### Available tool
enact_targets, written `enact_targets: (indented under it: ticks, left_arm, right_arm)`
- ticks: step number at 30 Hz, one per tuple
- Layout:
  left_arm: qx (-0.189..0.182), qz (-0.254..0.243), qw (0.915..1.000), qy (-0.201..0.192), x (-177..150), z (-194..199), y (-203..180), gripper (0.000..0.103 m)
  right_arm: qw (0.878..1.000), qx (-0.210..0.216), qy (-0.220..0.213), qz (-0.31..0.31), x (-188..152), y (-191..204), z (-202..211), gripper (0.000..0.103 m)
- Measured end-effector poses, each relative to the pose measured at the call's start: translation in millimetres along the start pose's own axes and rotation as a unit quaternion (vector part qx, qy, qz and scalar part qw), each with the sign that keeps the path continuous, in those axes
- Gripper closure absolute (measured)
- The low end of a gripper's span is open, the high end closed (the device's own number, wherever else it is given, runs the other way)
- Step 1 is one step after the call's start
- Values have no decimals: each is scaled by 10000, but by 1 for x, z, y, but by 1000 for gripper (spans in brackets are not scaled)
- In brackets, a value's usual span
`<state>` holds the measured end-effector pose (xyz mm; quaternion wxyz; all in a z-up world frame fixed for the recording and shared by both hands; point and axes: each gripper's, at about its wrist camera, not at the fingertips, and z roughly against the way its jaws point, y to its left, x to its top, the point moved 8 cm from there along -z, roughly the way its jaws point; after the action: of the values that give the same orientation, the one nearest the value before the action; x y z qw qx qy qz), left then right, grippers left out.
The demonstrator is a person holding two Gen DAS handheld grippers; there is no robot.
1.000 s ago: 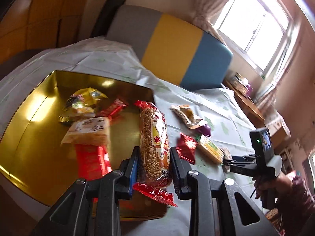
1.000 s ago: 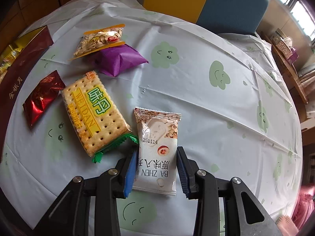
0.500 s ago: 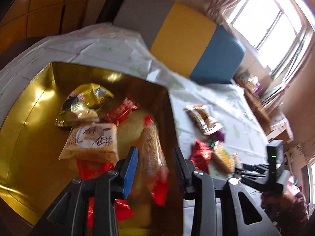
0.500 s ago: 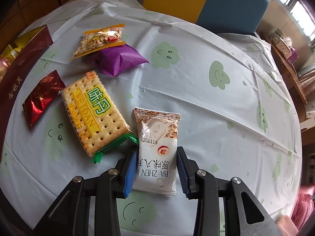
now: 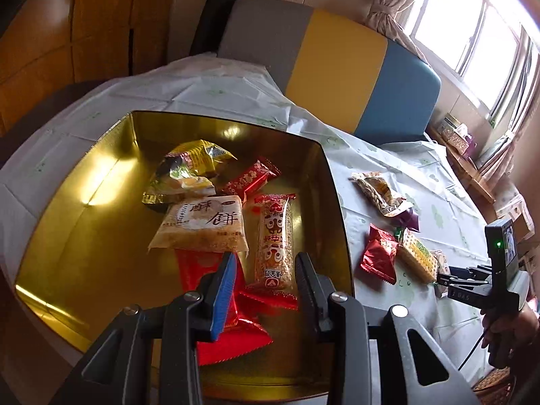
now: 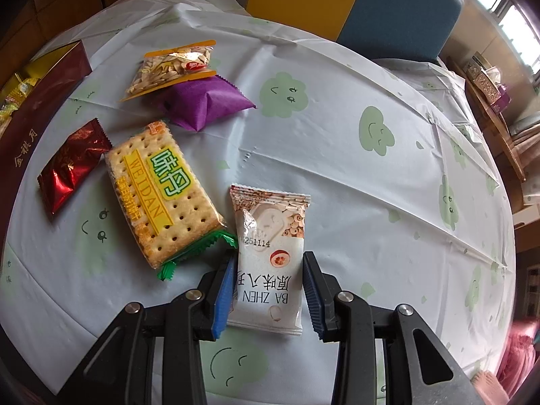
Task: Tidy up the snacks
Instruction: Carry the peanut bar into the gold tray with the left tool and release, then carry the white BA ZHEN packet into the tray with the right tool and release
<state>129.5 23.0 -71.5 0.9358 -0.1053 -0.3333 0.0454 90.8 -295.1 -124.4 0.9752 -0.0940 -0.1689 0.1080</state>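
Daylight is thrown in from the window [image 5: 472, 30], which is pretty much blown out white. Glare patches are bounced off the gold box [image 5: 101, 182], and edges are bent and darkened by fisheye distortion.

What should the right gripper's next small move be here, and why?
Probably lift the white packet and carry it toward the gold tin. The right gripper has its jaws against both sides of that packet, which lies on the tablecloth. The left gripper stands open over the tin with the peanut bar lying inside, so that drop looks finished.
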Motion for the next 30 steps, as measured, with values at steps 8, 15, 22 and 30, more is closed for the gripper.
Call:
enact_targets:
  ticks: [8,15,22,30]
  left_arm:
    - [258,-38,9997,-25,-7,10,6,67]
    - [397,-66,9992,-77,-9,17,15,67]
    - [598,-40,9981,-134,-11,21,30,67]
    - [817,72,9965,-181,-12,25,49,67]
  right_arm:
    - [9998,-103,-61,137,-1,3,2,64]
    - [9997,-138,-93,203,-3,6,4,65]
    - [9996,-130,-115,231,-4,7,5,66]
    - [9993,-183,-159,277,-4,9,7,66]
